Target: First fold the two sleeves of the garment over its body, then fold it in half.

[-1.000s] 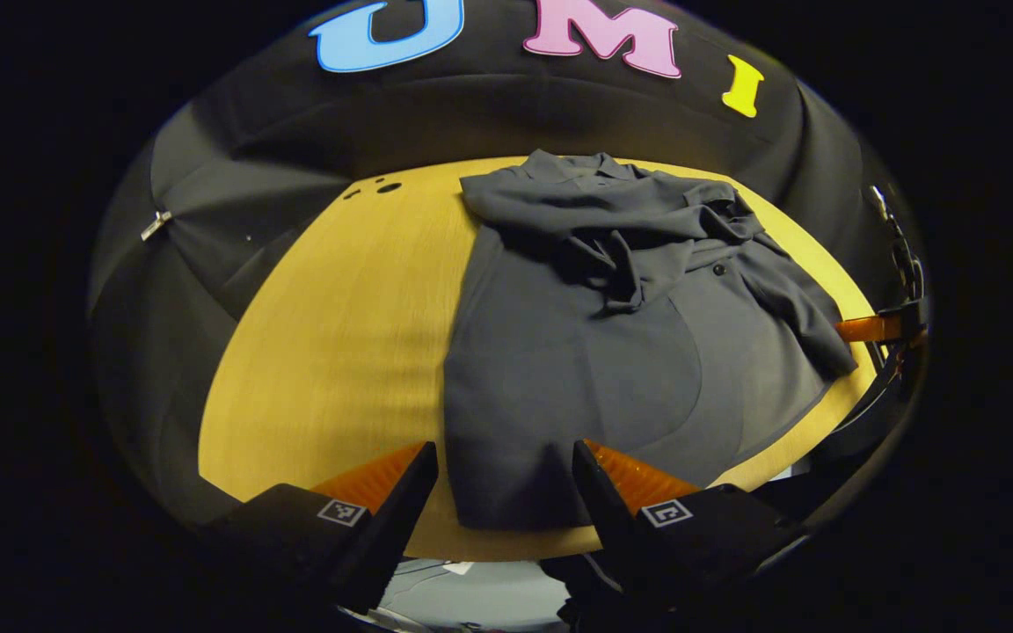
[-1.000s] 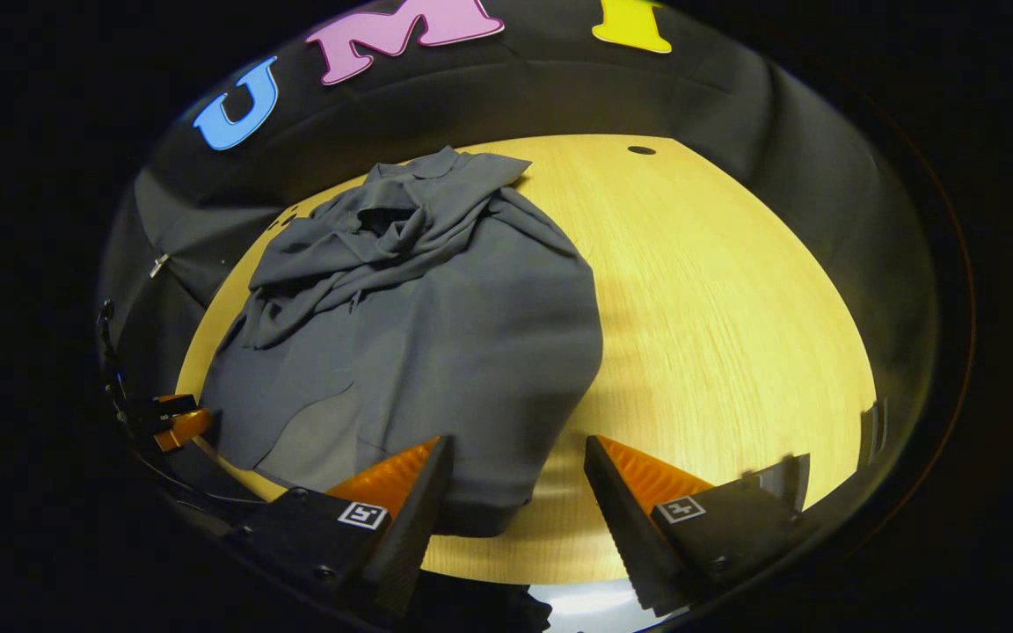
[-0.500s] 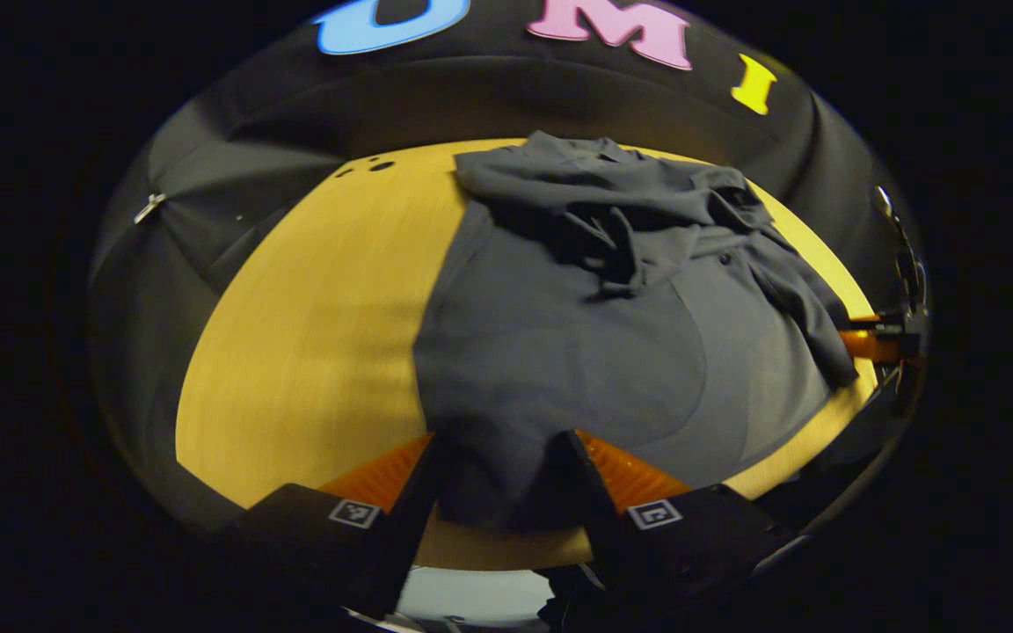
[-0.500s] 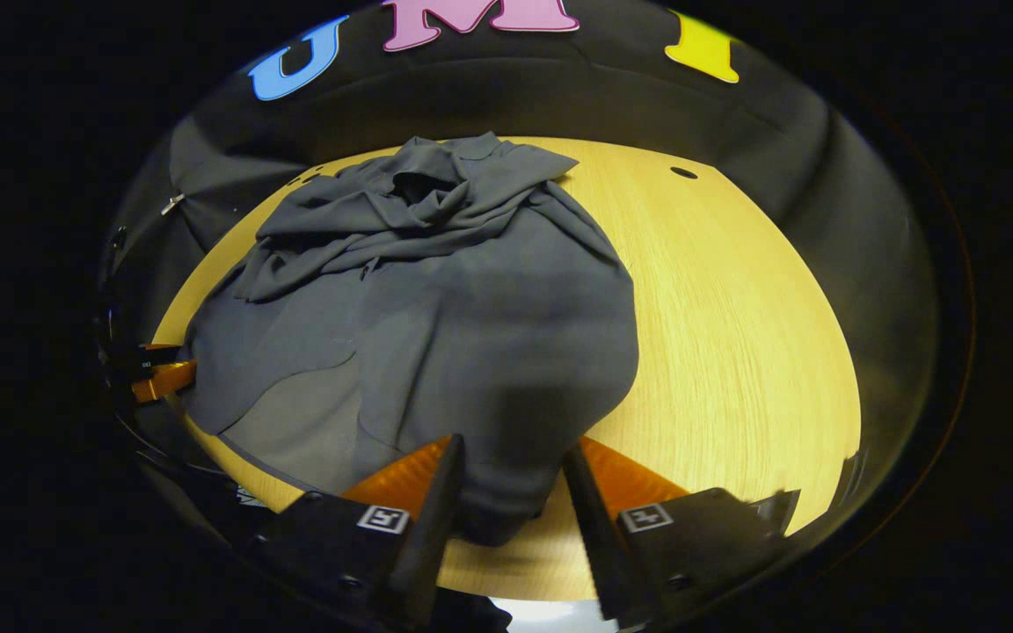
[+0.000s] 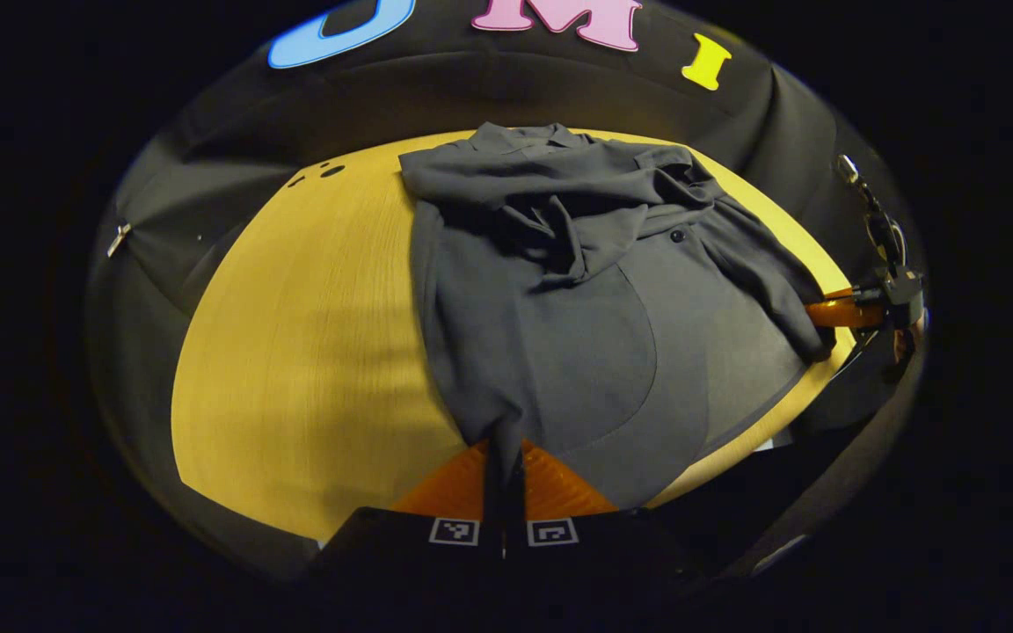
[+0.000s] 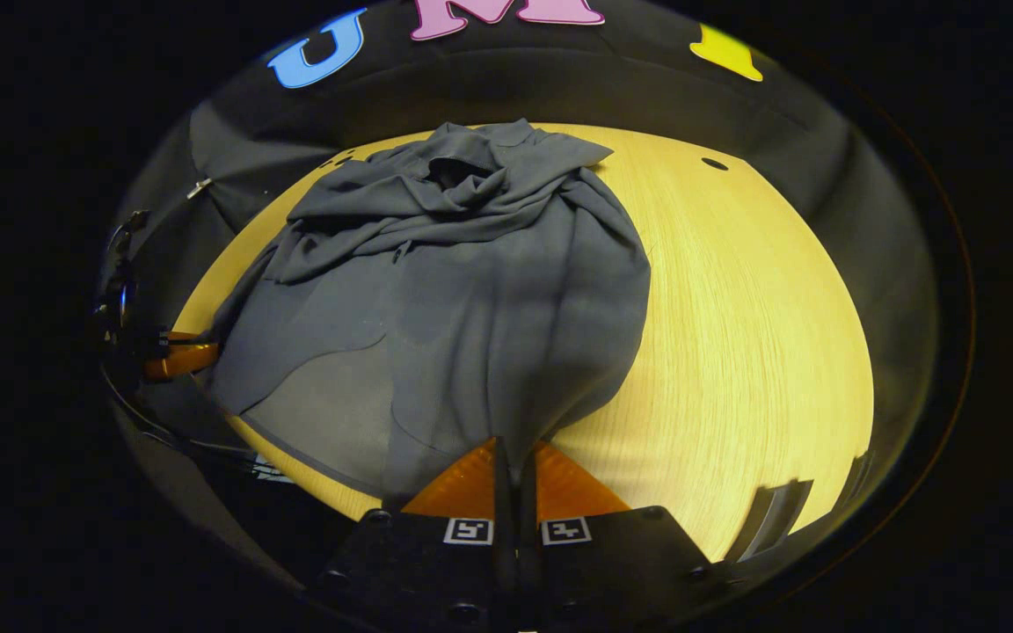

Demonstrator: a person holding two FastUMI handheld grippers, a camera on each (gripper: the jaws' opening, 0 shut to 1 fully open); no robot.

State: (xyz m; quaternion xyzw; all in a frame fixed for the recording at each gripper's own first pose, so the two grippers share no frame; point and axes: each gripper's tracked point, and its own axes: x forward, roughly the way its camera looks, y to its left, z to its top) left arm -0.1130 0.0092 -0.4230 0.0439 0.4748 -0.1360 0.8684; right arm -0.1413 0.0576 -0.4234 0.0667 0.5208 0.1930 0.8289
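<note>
Dark garment (image 5: 559, 325) spread on the yellow surface (image 5: 295, 352), sleeves bunched near the collar. Left tool (image 5: 504, 475) and right tool (image 6: 515, 479) each pinched tight on a hem corner. Soft, light, limp; probably best gripped at hem corners.

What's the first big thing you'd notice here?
A dark grey cloth garment sprawls across the yellow wooden table, its sleeves bunched in a heap at the far end. At its near hem, the left hand-held gripper and the right hand-held gripper each pinch a corner.
</note>
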